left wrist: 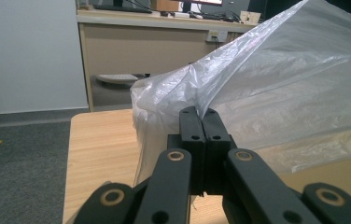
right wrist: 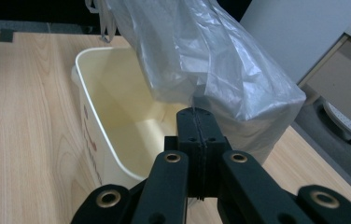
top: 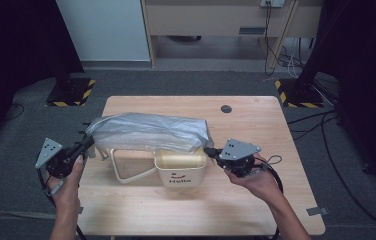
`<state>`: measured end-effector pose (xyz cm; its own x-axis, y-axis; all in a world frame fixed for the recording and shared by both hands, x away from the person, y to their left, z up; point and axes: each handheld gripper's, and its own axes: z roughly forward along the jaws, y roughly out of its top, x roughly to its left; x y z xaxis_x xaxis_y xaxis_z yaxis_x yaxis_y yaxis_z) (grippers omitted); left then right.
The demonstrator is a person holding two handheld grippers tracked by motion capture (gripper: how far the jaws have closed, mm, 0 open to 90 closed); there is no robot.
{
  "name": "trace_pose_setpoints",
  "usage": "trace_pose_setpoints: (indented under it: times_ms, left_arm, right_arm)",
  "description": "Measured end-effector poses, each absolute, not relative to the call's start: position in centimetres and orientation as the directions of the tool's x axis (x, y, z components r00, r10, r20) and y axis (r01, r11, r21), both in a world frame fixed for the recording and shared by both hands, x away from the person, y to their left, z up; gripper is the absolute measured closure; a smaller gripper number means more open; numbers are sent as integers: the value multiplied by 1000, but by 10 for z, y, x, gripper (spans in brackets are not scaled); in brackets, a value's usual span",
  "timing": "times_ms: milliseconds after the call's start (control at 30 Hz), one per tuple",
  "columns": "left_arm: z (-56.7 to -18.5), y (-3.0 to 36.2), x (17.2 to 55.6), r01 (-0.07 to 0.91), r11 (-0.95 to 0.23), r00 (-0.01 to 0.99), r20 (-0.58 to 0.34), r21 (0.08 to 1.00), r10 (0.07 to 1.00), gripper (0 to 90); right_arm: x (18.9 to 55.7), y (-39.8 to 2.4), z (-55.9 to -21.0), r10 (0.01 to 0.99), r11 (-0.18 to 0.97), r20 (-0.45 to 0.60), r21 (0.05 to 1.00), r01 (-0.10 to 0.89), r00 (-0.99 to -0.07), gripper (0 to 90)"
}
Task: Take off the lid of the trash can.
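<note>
Two tools, each clenched on one end of a clear plastic bag (top: 148,132). Left tool (top: 83,147): jaws pinched shut on the bag's edge, film billowing ahead and to its right in the left gripper view. Right tool (top: 210,150): jaws shut on the opposite edge, film hanging just beyond its tips. Bag: stretched between the tools, long axis running tool to tool, held clear of the counter (top: 256,125). Cream bin (top: 181,170): stood on the counter just below the right tool's end of the bag, mouth open upward, nearer the right hand. Judged next: bag lowered over the bin's mouth.
</note>
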<state>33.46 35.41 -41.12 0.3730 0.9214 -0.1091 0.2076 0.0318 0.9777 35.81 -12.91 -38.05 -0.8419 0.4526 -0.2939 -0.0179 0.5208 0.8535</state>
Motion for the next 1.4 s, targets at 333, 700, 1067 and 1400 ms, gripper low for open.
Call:
trace_pose_setpoints:
  times_ms: [333,700,1067,1400]
  left_arm:
    - [-412,367,329,194,57,354,-124,979,927,897]
    - [-414,380,324,188,70,332,-130,980,934,897]
    - [-416,389,320,190,77,318,-135,979,938,897]
    - [-421,387,322,194,79,320,-139,978,937,897]
  right_arm:
    - [366,-99,-375,422,512,-292,858,-40,-858,900]
    - [375,-69,-379,387,515,-284,856,-49,-877,900]
    - [384,-65,-395,374,550,-248,835,-1,-894,761]
    - [376,-83,-401,395,544,-228,839,26,-890,533]
